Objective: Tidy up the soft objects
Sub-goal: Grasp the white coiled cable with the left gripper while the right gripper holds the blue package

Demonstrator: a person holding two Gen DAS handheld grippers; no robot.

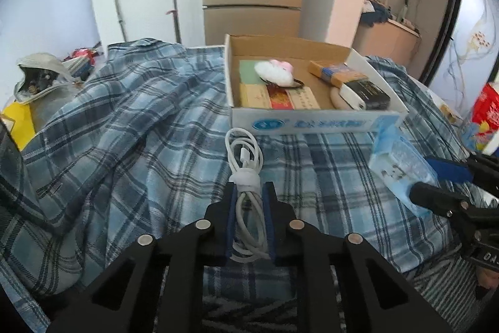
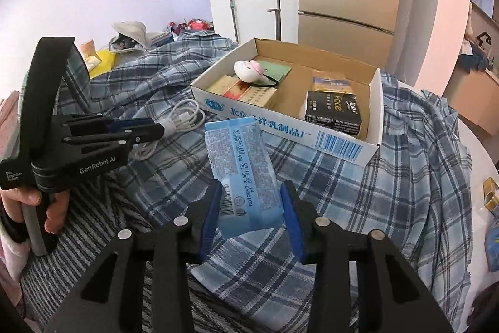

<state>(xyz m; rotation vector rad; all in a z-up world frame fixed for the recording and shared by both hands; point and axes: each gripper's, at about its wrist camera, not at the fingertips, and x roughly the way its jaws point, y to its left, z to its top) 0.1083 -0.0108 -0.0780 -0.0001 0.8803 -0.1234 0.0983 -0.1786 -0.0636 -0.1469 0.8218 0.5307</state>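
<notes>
My left gripper (image 1: 248, 192) is shut on a coiled white charging cable (image 1: 246, 164), held over the blue plaid cloth (image 1: 140, 127) just in front of the white cardboard box (image 1: 312, 122). In the right wrist view the left gripper (image 2: 156, 130) holds the cable (image 2: 184, 117) left of the box (image 2: 280, 117). My right gripper (image 2: 251, 192) is shut on a light blue tissue pack (image 2: 240, 170), held above the cloth near the box's front wall. The pack also shows at the right of the left wrist view (image 1: 402, 164).
The box holds a white and pink plush toy (image 2: 249, 69), flat packets (image 2: 240, 89), a black tissue pack (image 2: 333, 113) and a yellow pack (image 2: 330, 83). A grey bag (image 1: 40, 74) and yellow item lie far left. A red and white package (image 1: 486, 114) stands at the right.
</notes>
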